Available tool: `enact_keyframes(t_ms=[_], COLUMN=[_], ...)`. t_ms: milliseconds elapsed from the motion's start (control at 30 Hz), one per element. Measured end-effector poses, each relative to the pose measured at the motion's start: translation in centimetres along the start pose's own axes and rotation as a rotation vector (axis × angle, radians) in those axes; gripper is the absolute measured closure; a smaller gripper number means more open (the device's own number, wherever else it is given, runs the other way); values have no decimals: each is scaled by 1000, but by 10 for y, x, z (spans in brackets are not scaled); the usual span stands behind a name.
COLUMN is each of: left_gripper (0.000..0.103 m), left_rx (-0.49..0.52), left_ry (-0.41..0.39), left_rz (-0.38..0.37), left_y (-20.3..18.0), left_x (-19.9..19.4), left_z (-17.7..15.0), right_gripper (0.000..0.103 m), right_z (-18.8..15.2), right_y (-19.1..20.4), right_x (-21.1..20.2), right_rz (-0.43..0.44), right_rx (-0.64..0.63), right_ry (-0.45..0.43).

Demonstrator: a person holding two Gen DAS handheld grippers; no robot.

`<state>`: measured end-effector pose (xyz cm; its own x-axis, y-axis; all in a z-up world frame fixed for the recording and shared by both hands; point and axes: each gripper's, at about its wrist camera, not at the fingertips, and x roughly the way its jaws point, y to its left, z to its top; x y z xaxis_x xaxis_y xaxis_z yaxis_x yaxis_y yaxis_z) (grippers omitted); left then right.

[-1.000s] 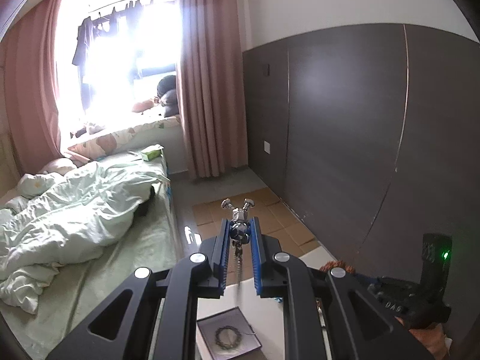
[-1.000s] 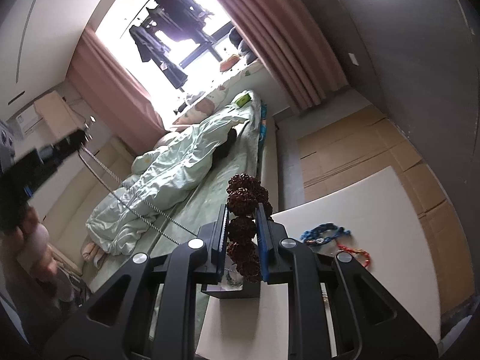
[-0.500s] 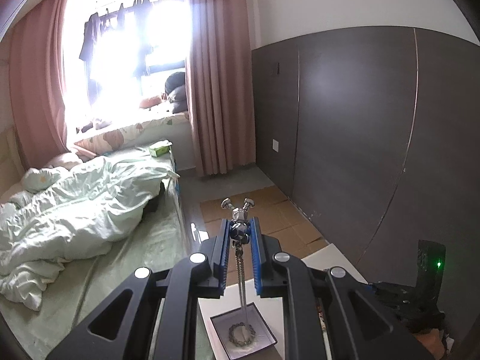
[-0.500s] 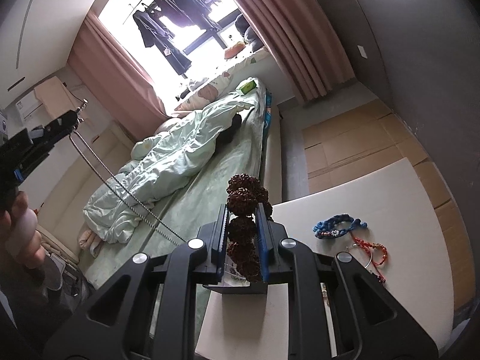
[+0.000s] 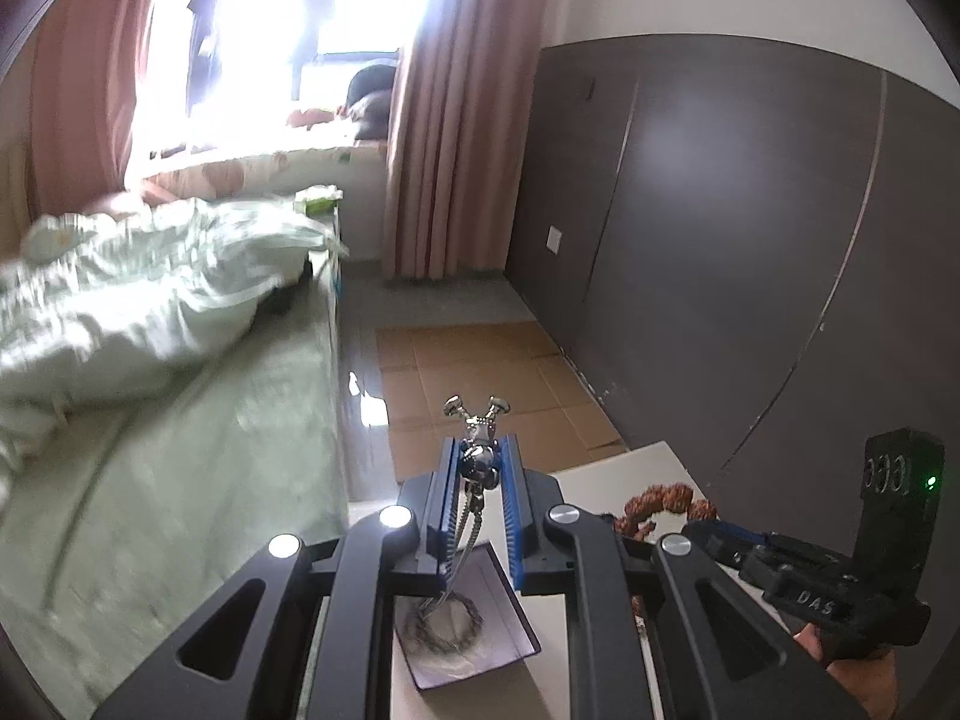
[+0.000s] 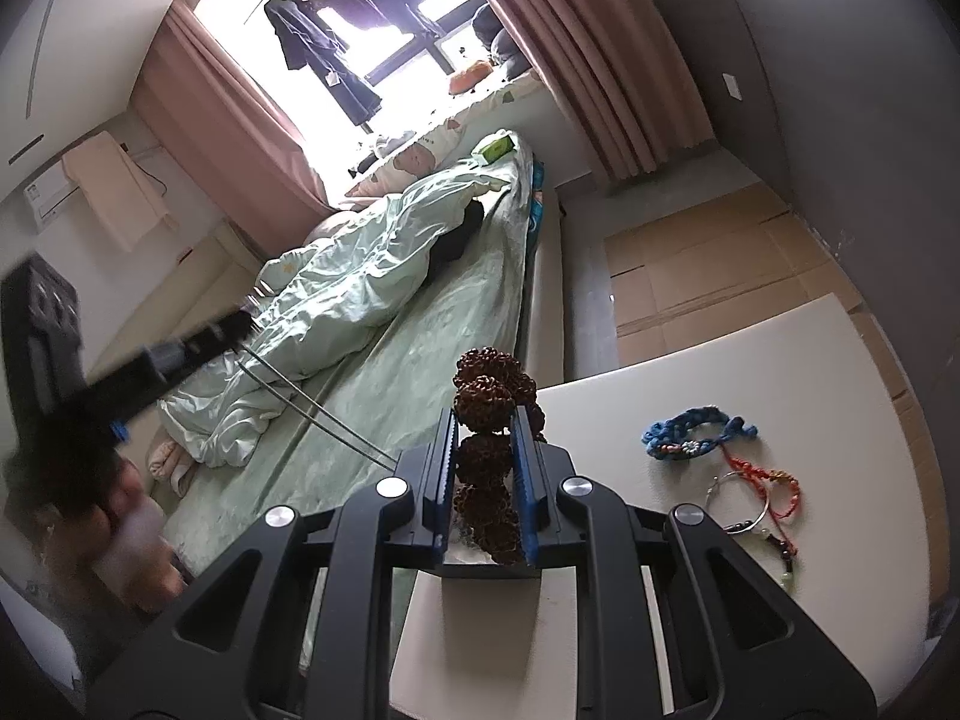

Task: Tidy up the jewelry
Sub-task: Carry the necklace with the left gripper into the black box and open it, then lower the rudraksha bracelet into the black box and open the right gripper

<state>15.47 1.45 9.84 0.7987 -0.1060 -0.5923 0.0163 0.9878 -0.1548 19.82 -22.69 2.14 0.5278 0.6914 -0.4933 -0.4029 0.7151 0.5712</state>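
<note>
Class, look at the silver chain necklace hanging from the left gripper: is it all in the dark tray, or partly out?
Partly out. The silver chain necklace hangs from the shut left gripper; only its lower end lies coiled in the dark tray.

I'm seeing the left gripper (image 5: 478, 468) w/ matte black linkage arms, round silver screws at the pivots & blue ribbed finger pads (image 5: 446, 498). Right gripper (image 6: 485, 450) is looking the same build. At lower right of the left view, its black handle is showing a green LED, white "DAS" lettering & bare skin of my right hand (image 5: 852, 657).
</note>
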Motion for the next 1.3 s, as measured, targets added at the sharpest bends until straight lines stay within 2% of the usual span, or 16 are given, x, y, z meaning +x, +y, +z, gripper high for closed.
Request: enact_keyframes(t_ms=[233,367,433,467,533,567,600,767,867,1000,1033,1067,1133,1200,1267,1300], left_gripper=[92,91,90,86,70,55,48,45,30,15,13,9,8,8,8,8], left_rx=[-142,-140,-178,-198,-212,-222,-229,-278,-303,-323,-330,-334,-339,-343,-349,-348], left_ry=[75,145,171,169,147,130,116,90,83,70,66,64,63,71,80,86], left_rz=[-41,-57,-68,-88,-86,-67,-60,-47,-36,-33,-31,-29,-24,-19,-19,-20], left_y=[24,27,33,36,42,46,49,73,85,95,97,97,99,99,98,97], left_x=[53,81,89,89,85,82,80,70,66,59,58,57,57,58,60,62], left_z=[-55,-79,-83,-85,-85,-83,-81,-76,-76,-74,-73,-74,-74,-74,-76,-77], right_gripper=[84,84,84,84,84,84,84,84,84,84,82,71,49,41,28,27], right_z=[-6,-9,-11,-12,-14,-15,-17,-25,-30,-34,-35,-36,-37,-36,-34,-32], right_y=[6,14,18,20,24,27,30,38,42,45,46,46,45,43,39,35], right_x=[17,27,34,37,44,47,52,71,82,96,102,107,108,98,89,84], right_rz=[15,35,51,56,69,74,78,71,58,53,33,20,-2,-36,-43,-47], right_rx=[-2,-7,-9,-9,-9,-9,-12,-22,-30,-33,-38,-42,-46,-59,-56,-47], right_ry=[-1,-4,-7,-7,-5,-4,-2,23,45,73,94,113,116,77,61,49])
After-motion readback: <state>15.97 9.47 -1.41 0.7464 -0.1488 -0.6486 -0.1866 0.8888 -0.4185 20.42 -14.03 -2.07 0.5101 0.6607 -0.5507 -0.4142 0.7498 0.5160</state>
